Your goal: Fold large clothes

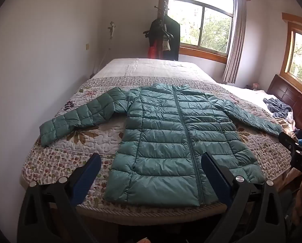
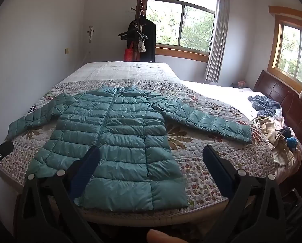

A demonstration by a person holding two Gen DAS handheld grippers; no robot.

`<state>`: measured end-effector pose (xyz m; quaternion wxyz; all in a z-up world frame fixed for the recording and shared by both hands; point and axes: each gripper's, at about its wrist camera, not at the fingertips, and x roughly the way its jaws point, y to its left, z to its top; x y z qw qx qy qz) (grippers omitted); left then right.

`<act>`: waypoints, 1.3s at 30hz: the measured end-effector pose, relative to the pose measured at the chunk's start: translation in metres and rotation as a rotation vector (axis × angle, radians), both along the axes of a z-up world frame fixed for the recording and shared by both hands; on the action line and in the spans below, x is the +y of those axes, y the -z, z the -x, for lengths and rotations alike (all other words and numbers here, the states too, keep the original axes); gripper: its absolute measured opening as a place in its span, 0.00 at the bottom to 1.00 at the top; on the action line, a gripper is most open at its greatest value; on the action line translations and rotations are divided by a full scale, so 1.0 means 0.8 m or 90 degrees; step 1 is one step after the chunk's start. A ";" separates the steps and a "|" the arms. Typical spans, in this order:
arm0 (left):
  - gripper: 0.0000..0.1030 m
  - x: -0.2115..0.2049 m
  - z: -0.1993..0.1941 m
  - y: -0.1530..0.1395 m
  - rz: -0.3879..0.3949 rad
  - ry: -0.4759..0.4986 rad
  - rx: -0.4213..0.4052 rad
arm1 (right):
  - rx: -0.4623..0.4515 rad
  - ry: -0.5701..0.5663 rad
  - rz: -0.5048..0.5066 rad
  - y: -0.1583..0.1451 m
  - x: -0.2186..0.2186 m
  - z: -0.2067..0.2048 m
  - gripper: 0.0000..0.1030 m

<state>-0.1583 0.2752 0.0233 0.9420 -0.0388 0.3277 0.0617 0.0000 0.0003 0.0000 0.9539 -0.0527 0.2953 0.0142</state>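
1. Ahead of both tongs, the jacket (image 1: pixel 171 133) is showing a glossy teal with horizontal quilting.
2. Beneath it, the quilt (image 2: pixel 201 147) is displaying brown leaves and small flowers on white.
3. The finger pads (image 1: pixel 215 174) are showing dark blue.

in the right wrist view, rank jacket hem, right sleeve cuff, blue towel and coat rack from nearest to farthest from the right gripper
1. Jacket hem: just ahead of the right gripper, at the bed's near edge.
2. Right sleeve cuff: farther, to the right.
3. Blue towel: far right, by the headboard.
4. Coat rack: beyond the bed, by the window.
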 end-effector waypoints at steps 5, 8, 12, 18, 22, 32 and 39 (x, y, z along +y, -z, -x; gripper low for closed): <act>0.96 0.001 0.000 -0.001 -0.004 0.000 -0.002 | 0.002 -0.002 -0.001 0.000 0.001 -0.001 0.97; 0.96 0.001 -0.001 0.000 -0.006 0.000 -0.001 | -0.005 0.000 -0.002 -0.001 0.002 0.001 0.97; 0.96 0.002 -0.005 0.000 -0.007 0.000 0.000 | -0.003 0.001 -0.003 -0.002 -0.001 0.002 0.97; 0.96 0.004 -0.005 0.000 -0.005 -0.002 0.000 | -0.003 0.002 -0.003 -0.003 -0.004 0.001 0.97; 0.96 0.003 -0.004 0.000 -0.005 -0.001 -0.001 | -0.001 0.003 -0.002 -0.003 -0.003 -0.001 0.97; 0.96 0.004 -0.005 0.001 -0.004 -0.005 -0.001 | 0.000 0.004 -0.001 -0.002 -0.002 -0.004 0.97; 0.96 0.005 -0.006 0.002 -0.001 -0.005 0.000 | -0.001 0.005 -0.001 -0.001 -0.003 -0.006 0.97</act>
